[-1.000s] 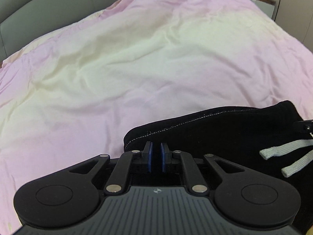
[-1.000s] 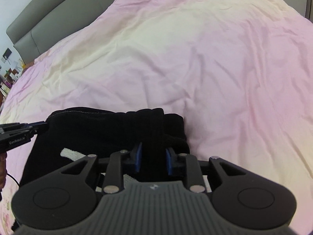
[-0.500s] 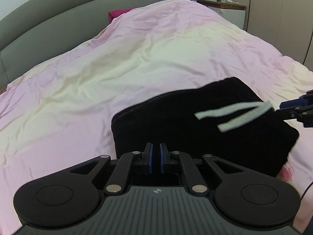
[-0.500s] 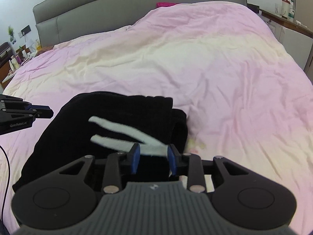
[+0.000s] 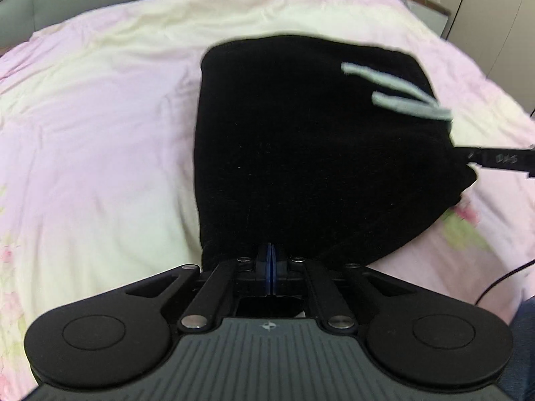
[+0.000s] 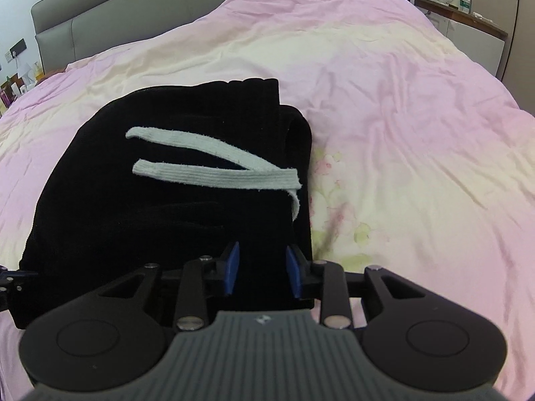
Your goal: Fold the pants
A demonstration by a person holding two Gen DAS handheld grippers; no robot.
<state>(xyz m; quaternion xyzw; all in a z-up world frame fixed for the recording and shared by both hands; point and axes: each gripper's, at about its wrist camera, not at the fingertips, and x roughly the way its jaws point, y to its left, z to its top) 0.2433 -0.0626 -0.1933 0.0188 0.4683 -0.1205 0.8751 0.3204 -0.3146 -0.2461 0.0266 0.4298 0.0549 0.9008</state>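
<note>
Pants: I see the black pants [image 6: 160, 200] folded into a compact bundle on the bed, filling the centre of the left view [image 5: 317, 153].
Drawstring: two pale cord ends [image 6: 214, 163] lie across the top of the bundle, their free ends pointing toward 9 o'clock in the right view.
Left gripper: my left gripper [image 5: 271, 260] has its blue pads pressed together at the bundle's near edge; whether cloth sits between them, I cannot tell.
Right gripper: my right gripper [image 6: 262, 269] stands parted, black fabric between the pads.
Duvet: pink-and-cream duvet [image 6: 384, 117] under everything.
Headboard: grey headboard [image 6: 133, 10] at 11 o'clock.
</note>
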